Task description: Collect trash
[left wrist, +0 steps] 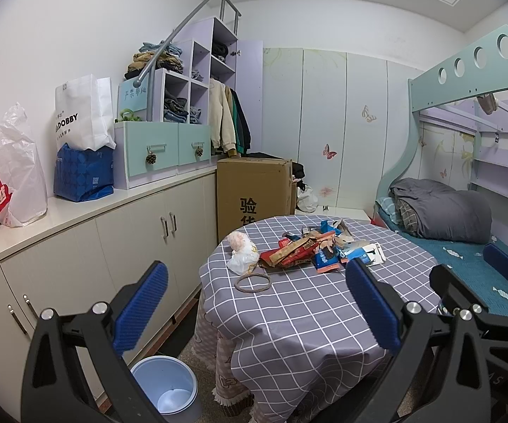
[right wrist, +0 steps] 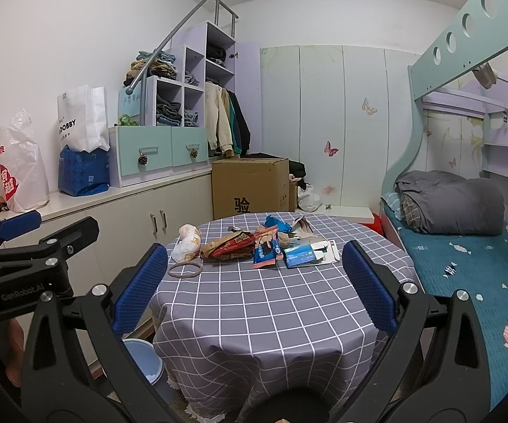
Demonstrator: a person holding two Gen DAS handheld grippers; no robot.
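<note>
On a round table with a grey checked cloth [left wrist: 299, 320] [right wrist: 254, 320] lies a heap of snack wrappers [left wrist: 299, 246] [right wrist: 239, 243]. Beside the heap are a crumpled white plastic bag [left wrist: 241, 253] [right wrist: 187, 243], a blue and white packet [right wrist: 306, 252] and a brown elastic ring [left wrist: 252, 283] [right wrist: 184, 269]. A pale blue bin [left wrist: 169, 387] [right wrist: 144, 357] stands on the floor left of the table. My left gripper [left wrist: 257, 303] [right wrist: 54, 227] is open over the near table edge. My right gripper [right wrist: 254, 282] [left wrist: 476, 271] hangs open beside it, short of the trash. Both hold nothing.
A long cream cabinet [left wrist: 77, 246] runs along the left wall with plastic and paper bags [left wrist: 10, 176] on top. A cardboard box [left wrist: 254, 194] stands behind the table. A bunk bed [right wrist: 465, 264] with a grey duvet fills the right side. A hand [right wrist: 14, 349] grips the left gripper.
</note>
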